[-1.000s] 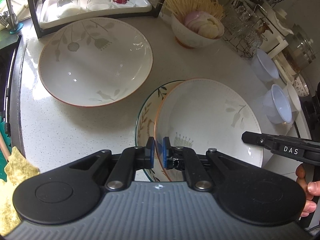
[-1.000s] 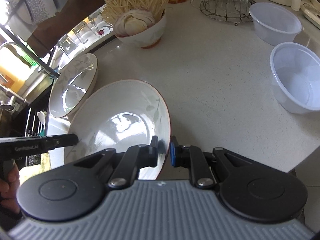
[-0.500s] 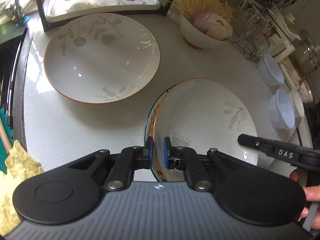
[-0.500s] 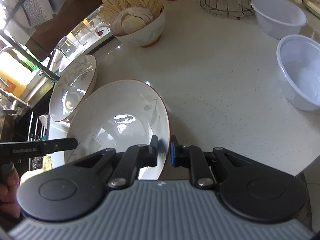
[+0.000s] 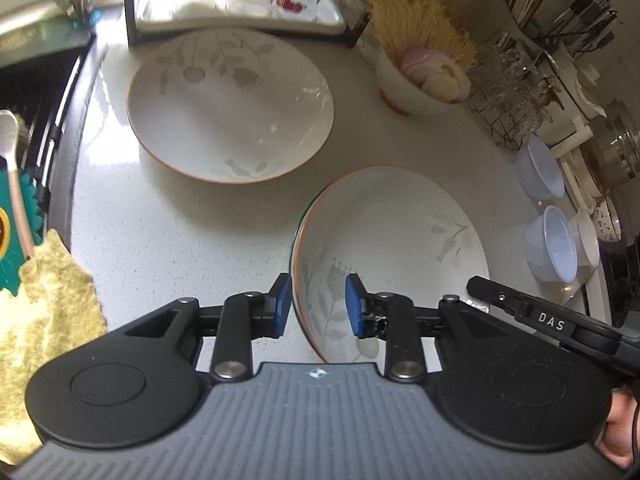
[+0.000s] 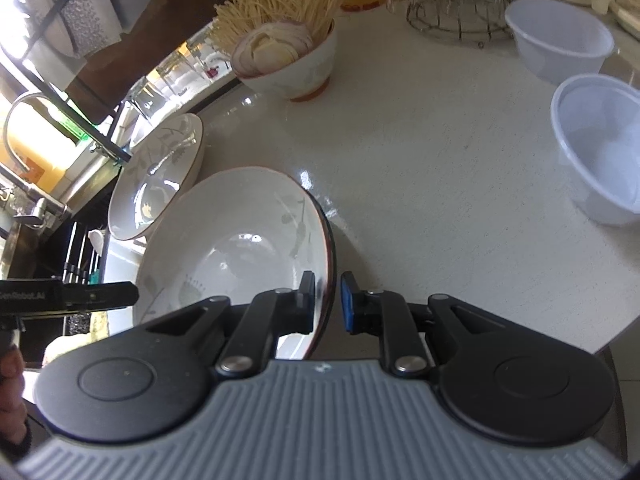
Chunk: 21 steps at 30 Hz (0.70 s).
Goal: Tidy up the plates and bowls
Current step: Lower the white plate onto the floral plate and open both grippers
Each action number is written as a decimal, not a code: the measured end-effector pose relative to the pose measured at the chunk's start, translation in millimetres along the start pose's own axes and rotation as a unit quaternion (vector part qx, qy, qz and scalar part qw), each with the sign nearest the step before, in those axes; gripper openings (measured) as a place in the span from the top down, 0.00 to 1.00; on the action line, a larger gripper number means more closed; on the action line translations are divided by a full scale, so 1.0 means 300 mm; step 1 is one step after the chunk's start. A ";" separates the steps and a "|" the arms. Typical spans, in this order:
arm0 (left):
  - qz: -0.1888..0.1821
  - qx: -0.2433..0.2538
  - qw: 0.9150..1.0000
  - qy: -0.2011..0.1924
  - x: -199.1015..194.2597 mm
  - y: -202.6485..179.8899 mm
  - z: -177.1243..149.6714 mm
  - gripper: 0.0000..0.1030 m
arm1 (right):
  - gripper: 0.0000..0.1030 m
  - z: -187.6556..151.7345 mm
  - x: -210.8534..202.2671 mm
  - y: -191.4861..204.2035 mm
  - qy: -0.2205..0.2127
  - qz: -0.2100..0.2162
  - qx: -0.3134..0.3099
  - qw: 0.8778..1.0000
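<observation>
Stacking is the step in hand; items run from largest to smallest.

1. Tabletop (image 5: 168, 240): pale speckled surface carrying all the ware. The stack sits near its front edge, so any sliding should go inward, away from that edge.
2. Large leaf-pattern plate (image 5: 230, 108): lies flat, alone, well apart from the stack, just in front of the glass rack (image 5: 240, 0). It appears to be the remaining piece to be gathered.
3. Orange-rimmed plate (image 5: 394, 240): nested on a dark-rimmed plate (image 5: 295, 236), of which only a thin crescent of rim shows. The upper plate looks seated and centred; confirm that before withdrawing.
4. Left tool (image 5: 318, 306): pads apart, straddling the near left rim of the stack with a clear gap on both sides; it grips nothing. Best withdrawn straight back, so neither pad drags the rim.
5. Right tool (image 6: 326, 304): pads narrowly apart astride the opposite rim. The inner pad lies close to the plate; contact cannot be told. Open it a little wider before retreating.
6. Clear plastic bowls (image 6: 600, 144): two stand well apart to the right, candidates for nesting later.
7. Noodle bowl (image 6: 292, 60): filled, and best left where it stands.
</observation>
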<state>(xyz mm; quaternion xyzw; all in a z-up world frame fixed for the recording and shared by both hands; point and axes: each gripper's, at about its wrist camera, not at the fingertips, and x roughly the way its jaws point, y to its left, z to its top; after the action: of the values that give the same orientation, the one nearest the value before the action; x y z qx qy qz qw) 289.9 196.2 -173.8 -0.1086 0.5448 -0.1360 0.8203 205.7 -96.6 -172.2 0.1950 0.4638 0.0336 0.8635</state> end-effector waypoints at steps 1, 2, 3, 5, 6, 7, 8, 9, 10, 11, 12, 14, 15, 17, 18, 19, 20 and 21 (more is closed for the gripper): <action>0.002 0.002 1.000 -0.006 -0.013 -0.012 -0.005 0.67 | 0.83 0.001 -0.014 0.001 -0.005 -0.001 -0.003 1.000; 0.004 0.003 1.000 -0.013 -0.025 -0.025 -0.009 0.67 | 0.83 0.002 -0.031 0.003 -0.012 0.000 -0.007 1.000; 0.005 0.003 1.000 -0.019 -0.040 -0.038 -0.013 0.67 | 0.83 0.005 -0.047 0.007 -0.018 0.001 -0.014 1.000; 0.009 0.004 0.999 -0.031 -0.071 -0.068 -0.028 0.67 | 0.83 0.008 -0.091 0.016 -0.037 -0.003 -0.027 0.999; 0.012 0.008 0.999 -0.036 -0.089 -0.084 -0.036 0.67 | 0.83 0.010 -0.116 0.021 -0.046 -0.004 -0.035 0.998; 0.013 0.013 0.999 -0.042 -0.108 -0.099 -0.045 0.67 | 0.83 0.013 -0.141 0.027 -0.054 -0.001 -0.044 0.998; 0.015 0.016 0.999 -0.049 -0.126 -0.116 -0.054 0.67 | 0.83 0.016 -0.167 0.033 -0.063 0.002 -0.052 0.997; 0.016 0.018 0.998 -0.054 -0.143 -0.131 -0.061 0.67 | 0.83 0.018 -0.193 0.039 -0.071 0.004 -0.060 0.996; 0.016 0.018 0.998 -0.060 -0.163 -0.146 -0.069 0.67 | 0.83 0.019 -0.220 0.044 -0.079 0.005 -0.070 0.994; 0.015 0.019 0.997 -0.068 -0.183 -0.161 -0.078 0.67 | 0.83 0.020 -0.244 0.050 -0.086 0.006 -0.080 0.993; 0.015 0.019 0.997 -0.074 -0.203 -0.176 -0.086 0.67 | 0.83 0.022 -0.269 0.055 -0.093 0.007 -0.089 0.992; 0.014 0.018 0.996 -0.089 -0.244 -0.208 -0.101 0.67 | 0.83 0.023 -0.321 0.063 -0.107 0.011 -0.104 0.989; 0.013 0.017 0.995 -0.096 -0.263 -0.223 -0.108 0.67 | 0.83 0.022 -0.345 0.064 -0.113 0.013 -0.111 0.987; 0.010 0.015 0.994 -0.108 -0.300 -0.253 -0.123 0.67 | 0.83 0.016 -0.396 0.070 -0.125 0.022 -0.123 0.984; 0.009 0.014 0.993 -0.113 -0.318 -0.269 -0.132 0.67 | 0.83 0.014 -0.418 0.073 -0.130 0.025 -0.128 0.983; 0.009 0.014 0.993 -0.117 -0.335 -0.287 -0.142 0.67 | 0.83 0.012 -0.436 0.081 -0.134 0.027 -0.132 0.982; 0.008 0.015 0.992 -0.122 -0.350 -0.304 -0.151 0.67 | 0.83 0.009 -0.456 0.082 -0.137 0.030 -0.135 0.981; 0.008 0.016 0.992 -0.126 -0.365 -0.322 -0.162 0.67 | 0.83 0.006 -0.477 0.084 -0.140 0.034 -0.138 0.980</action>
<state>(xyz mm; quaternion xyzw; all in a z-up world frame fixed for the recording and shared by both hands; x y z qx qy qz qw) 194.5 141.4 -66.3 -0.1074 0.4354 -0.1235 0.8852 128.9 -108.1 -49.5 0.0923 0.3219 0.0989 0.9371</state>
